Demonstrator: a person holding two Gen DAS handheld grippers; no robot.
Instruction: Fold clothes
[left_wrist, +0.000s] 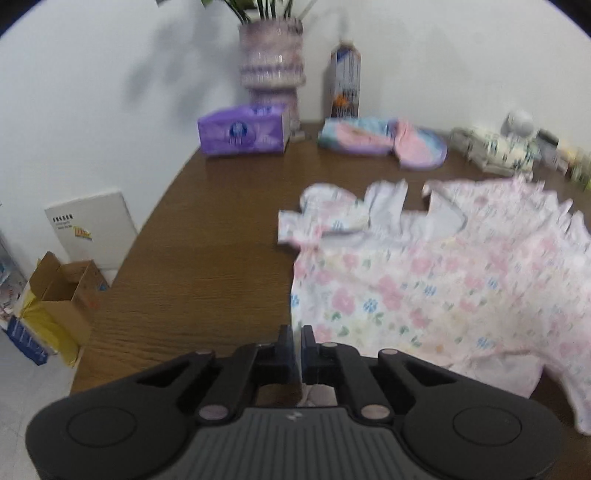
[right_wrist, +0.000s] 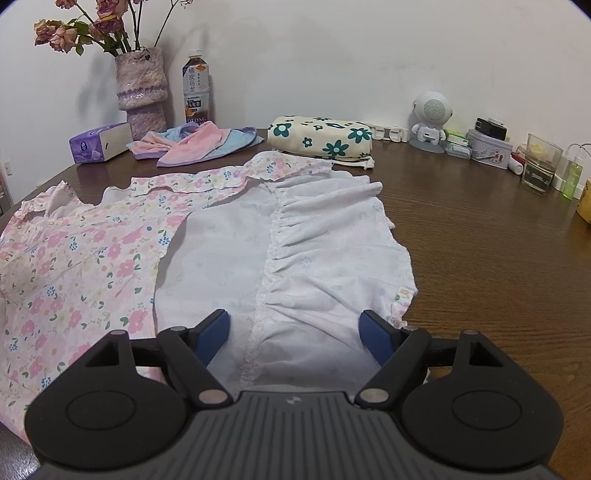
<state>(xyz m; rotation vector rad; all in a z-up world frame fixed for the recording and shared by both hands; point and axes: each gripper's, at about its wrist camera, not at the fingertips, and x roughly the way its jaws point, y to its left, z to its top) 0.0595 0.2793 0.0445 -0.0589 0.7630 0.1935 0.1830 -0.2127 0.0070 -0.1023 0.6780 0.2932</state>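
Observation:
A floral dress (left_wrist: 424, 280) in pink and white lies spread on the brown table (left_wrist: 207, 236). My left gripper (left_wrist: 298, 347) is at the dress's near left edge, shut, with a thin strip of the pale fabric pinched between its fingers. In the right wrist view the dress (right_wrist: 88, 258) lies with a part turned over, so its white lining and ruffled hem (right_wrist: 325, 243) face up. Above that white part hovers my right gripper (right_wrist: 295, 334), its blue pads (right_wrist: 216, 332) wide apart and holding nothing.
Along the back wall stand a purple tissue box (right_wrist: 98, 142), a vase of flowers (right_wrist: 142, 92), a bottle (right_wrist: 195, 88), pink and blue cloths (right_wrist: 199, 144), a folded flower-print cloth (right_wrist: 319, 138), a small white robot figure (right_wrist: 430, 118) and a glass (right_wrist: 541, 164). Cardboard boxes (left_wrist: 62, 295) sit on the floor left.

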